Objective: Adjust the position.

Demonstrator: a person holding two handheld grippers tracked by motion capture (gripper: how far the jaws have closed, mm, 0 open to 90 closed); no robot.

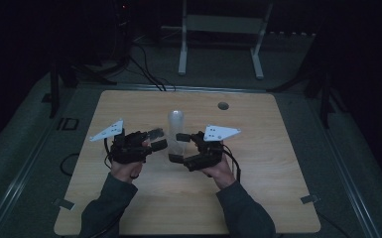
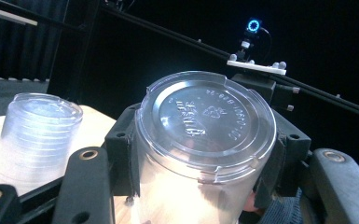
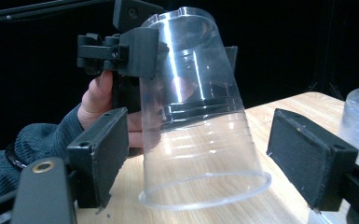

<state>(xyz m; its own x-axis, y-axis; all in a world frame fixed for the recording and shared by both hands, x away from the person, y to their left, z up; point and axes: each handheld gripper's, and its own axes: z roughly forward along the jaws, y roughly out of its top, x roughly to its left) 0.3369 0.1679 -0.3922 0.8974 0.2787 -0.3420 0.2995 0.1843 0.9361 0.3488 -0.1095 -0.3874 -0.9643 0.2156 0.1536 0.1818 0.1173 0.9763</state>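
Right gripper (image 3: 193,158), jaws spread wide, flanks the lower body of an upturned clear plastic cup (image 3: 196,116) on the wooden table (image 1: 258,163), its long axis near upright, while the left gripper (image 3: 135,51) is clamped on its raised base.

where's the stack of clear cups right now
In the high view the stack of clear cups stands upside down mid-table, between the left gripper and the right gripper.
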